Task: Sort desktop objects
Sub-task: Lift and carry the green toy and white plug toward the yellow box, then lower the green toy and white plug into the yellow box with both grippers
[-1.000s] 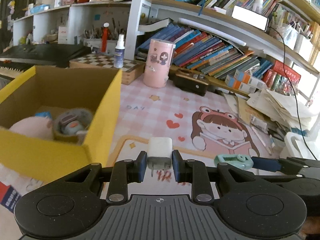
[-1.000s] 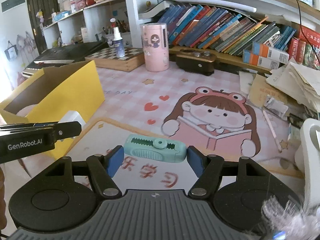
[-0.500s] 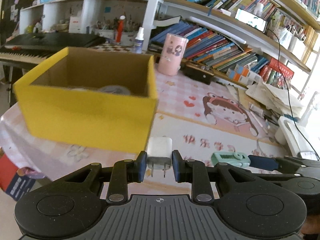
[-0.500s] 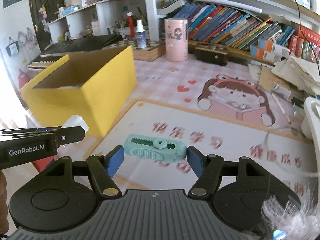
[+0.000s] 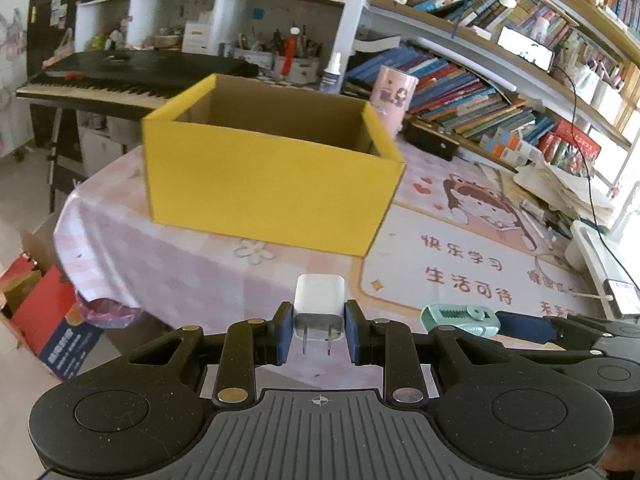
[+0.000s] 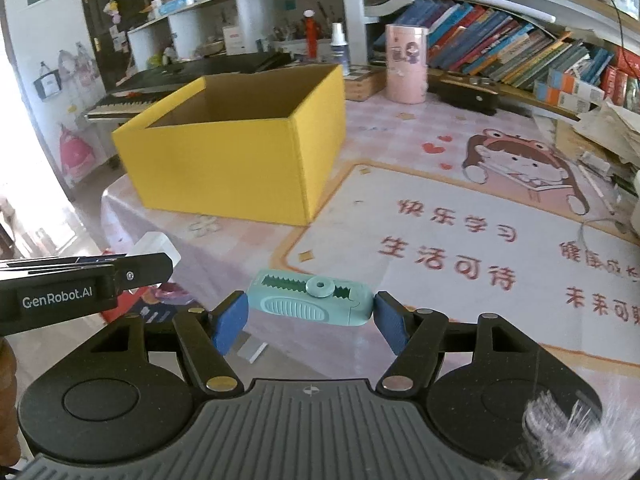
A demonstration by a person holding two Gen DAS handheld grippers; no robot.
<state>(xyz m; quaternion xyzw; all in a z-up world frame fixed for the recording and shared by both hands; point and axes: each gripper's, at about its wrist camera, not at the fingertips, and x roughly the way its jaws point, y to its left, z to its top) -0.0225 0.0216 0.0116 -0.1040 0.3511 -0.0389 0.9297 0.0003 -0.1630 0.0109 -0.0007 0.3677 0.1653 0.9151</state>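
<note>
The left gripper (image 5: 319, 330) is clamped on a white charger (image 5: 319, 309), prongs pointing back toward the camera. The right gripper (image 6: 311, 314) grips a teal cutter (image 6: 309, 298) by its ends, its long axis crosswise between the pads. The yellow box (image 5: 272, 184) stands ahead of both, open side up, nearer the left gripper, so both objects likely go forward and over its near wall.
</note>
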